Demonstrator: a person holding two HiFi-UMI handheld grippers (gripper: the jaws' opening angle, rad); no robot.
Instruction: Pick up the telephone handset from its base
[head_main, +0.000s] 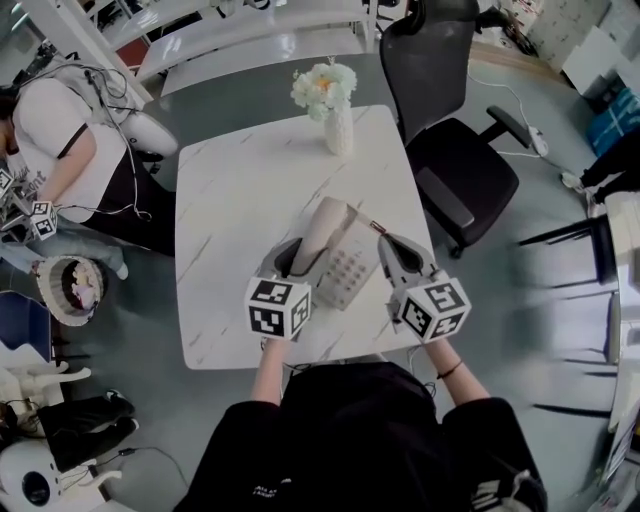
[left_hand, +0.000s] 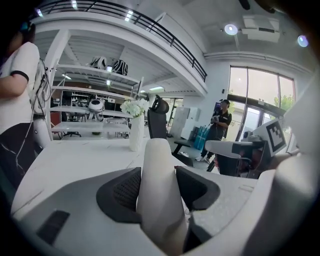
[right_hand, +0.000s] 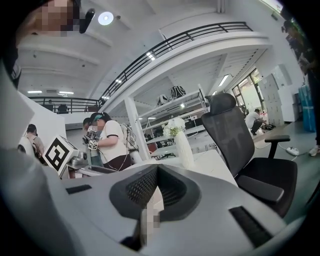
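Note:
A beige telephone base (head_main: 350, 276) with a keypad sits near the front edge of the white marble table (head_main: 230, 200). Its handset (head_main: 322, 230) runs lengthwise over the base's left side. My left gripper (head_main: 297, 258) is shut on the handset's near end. In the left gripper view the pale handset (left_hand: 156, 200) stands between the two dark pads (left_hand: 125, 192), which press on both its sides. My right gripper (head_main: 392, 250) hovers just right of the base with its fingers together and nothing between them. Its pads (right_hand: 142, 187) meet in the right gripper view.
A white vase of flowers (head_main: 338, 118) stands at the table's far edge. A black office chair (head_main: 455, 150) is pulled up at the far right corner. A seated person (head_main: 60, 150) with grippers is to the left of the table. Another person (left_hand: 220, 127) stands far off.

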